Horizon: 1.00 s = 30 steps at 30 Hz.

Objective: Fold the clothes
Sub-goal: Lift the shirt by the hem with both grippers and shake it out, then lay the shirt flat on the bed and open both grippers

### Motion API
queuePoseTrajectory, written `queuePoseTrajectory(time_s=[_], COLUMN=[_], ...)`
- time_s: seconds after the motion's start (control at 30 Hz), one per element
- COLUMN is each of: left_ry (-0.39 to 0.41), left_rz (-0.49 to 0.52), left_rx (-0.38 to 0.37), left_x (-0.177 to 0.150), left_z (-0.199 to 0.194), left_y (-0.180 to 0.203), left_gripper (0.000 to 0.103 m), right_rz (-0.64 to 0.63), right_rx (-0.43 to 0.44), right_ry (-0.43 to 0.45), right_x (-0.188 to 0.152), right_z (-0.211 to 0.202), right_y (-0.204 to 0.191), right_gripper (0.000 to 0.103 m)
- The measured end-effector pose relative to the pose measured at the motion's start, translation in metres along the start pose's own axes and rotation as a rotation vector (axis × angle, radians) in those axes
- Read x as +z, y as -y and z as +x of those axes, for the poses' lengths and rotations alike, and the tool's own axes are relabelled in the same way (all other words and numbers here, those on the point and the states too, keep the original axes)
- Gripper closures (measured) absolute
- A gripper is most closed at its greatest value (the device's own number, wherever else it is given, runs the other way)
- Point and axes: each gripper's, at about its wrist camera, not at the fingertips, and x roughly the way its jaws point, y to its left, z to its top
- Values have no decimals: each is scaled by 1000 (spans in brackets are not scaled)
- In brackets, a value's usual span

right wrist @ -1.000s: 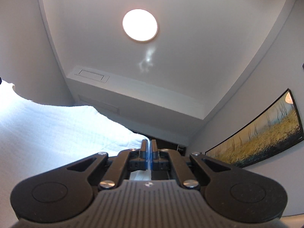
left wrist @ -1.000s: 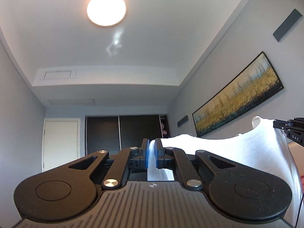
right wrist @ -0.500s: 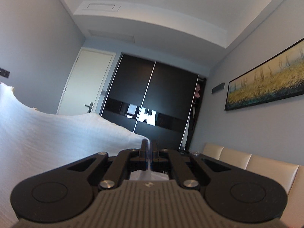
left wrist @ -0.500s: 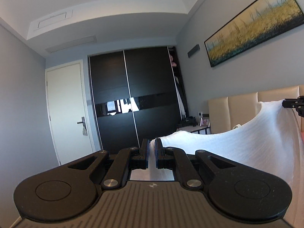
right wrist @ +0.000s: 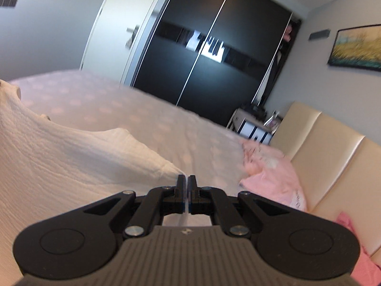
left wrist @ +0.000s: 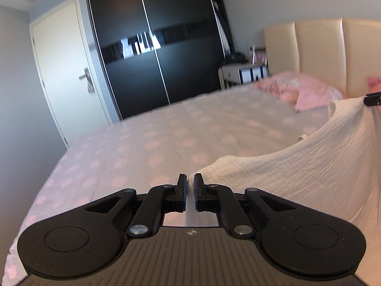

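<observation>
A white textured garment (left wrist: 309, 166) hangs stretched between my two grippers above the bed. My left gripper (left wrist: 189, 181) is shut on one corner of it. The cloth runs right to the other gripper's tip (left wrist: 372, 99) at the far right edge. In the right wrist view my right gripper (right wrist: 186, 180) is shut on the other corner of the white garment (right wrist: 59, 157), which spreads to the left with its neckline dipping in the middle.
The bed (left wrist: 154, 138) with a pale pink dotted sheet lies below. A pink garment (right wrist: 273, 178) lies near the cream headboard (right wrist: 333, 162). A black sliding wardrobe (left wrist: 154, 47), a white door (left wrist: 64, 71) and a bedside table (left wrist: 243, 74) stand beyond.
Both grippers have tilted down from the ceiling towards the bed, still holding the white garment. The bed, pink garment and headboard have come into view.
</observation>
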Motion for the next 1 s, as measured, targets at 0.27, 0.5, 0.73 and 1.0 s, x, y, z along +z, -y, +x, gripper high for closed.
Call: queuePoseTrajectory(time_s=[0.27, 0.5, 0.73, 1.0], left_ry=[-200, -303, -361, -338], left_rz=[4, -8, -51, -92], left_rx=[-3, -21, -38, -52], left_x=[-49, -81, -97, -94], left_z=[125, 190, 206, 130], left_y=[6, 10, 9, -9], left_gripper=[99, 98, 87, 58], right_rz=[43, 25, 40, 100], right_rx=[41, 69, 96, 116], right_ry=[-194, -310, -400, -370], right_x=[-62, -100, -116, -111], right_z=[152, 235, 260, 205], right_y=[-36, -64, -64, -37], right_gripper=[101, 101, 94, 63])
